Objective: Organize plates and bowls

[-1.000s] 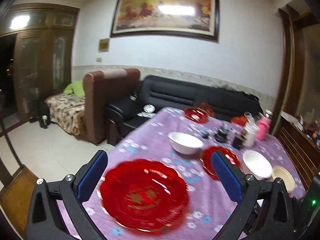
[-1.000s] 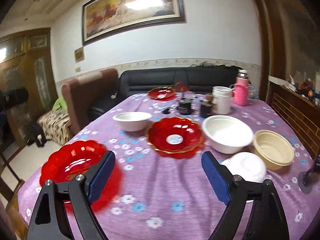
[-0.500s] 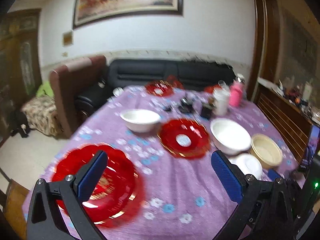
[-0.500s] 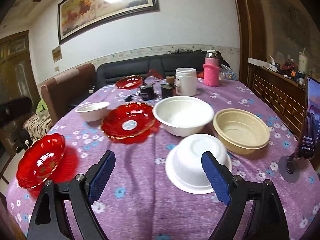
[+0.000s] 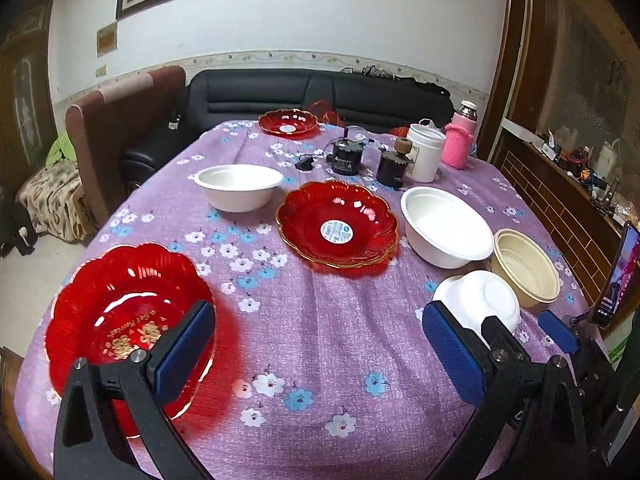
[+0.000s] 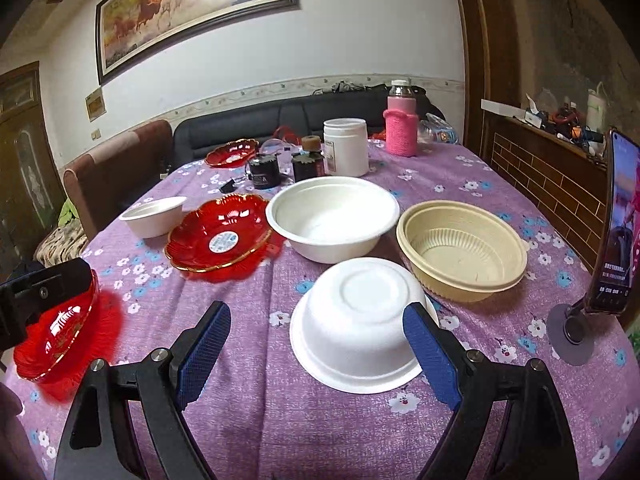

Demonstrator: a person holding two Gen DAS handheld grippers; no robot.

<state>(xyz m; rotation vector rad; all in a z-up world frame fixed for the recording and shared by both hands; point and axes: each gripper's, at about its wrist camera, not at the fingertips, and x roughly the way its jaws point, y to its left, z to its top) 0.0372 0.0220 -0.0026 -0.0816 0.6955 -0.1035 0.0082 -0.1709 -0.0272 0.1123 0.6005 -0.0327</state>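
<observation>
The upturned white foam bowl (image 6: 360,320), lower centre, sits ahead of the right gripper (image 6: 316,354), whose jaws stand wide apart, empty; it should straddle the rim squarely before closing.

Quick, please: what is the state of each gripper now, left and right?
Left gripper: open, holding nothing; one finger is in front of the red plate.
Right gripper: open, holding nothing, near the upside-down white bowl.

Purple flowered tablecloth (image 6: 248,420) over the table. At the far end, white lidded jar (image 6: 346,151), pink knit-sleeved flask (image 6: 401,122) right of it, two dark round containers (image 6: 264,170) left of it. Phone (image 6: 618,224) upright on a stand at the right edge. Behind, black sofa (image 5: 320,92), brown armchair (image 5: 116,120), framed horse painting (image 6: 192,12) on the white wall.
</observation>
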